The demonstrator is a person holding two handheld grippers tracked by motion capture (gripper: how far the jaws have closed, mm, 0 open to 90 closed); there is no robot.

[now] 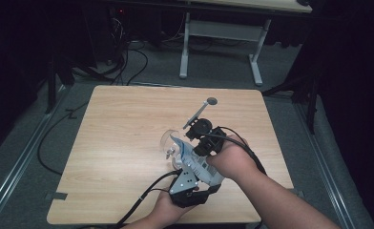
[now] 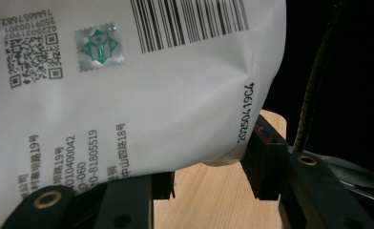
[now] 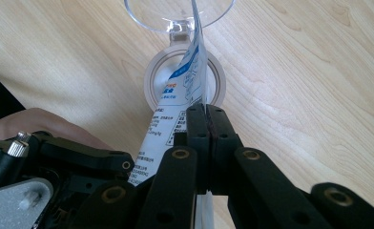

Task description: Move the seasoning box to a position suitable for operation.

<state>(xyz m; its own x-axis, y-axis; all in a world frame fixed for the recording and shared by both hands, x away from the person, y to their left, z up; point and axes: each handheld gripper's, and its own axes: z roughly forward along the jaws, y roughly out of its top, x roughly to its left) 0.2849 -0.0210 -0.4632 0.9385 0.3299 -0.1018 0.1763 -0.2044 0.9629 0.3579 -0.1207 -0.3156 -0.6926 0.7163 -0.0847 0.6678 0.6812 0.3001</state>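
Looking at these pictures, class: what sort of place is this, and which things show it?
Probably a lab or recording room: a bare wooden table on grey floor, cables trailing across it, a second desk's white frame behind, dark surroundings.

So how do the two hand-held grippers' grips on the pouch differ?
The left hand-held gripper has its jaws apart around the pouch's wide printed body; the right hand-held gripper has its jaws pressed together on the thin edge. Both hold the same pouch, over the clear glass.
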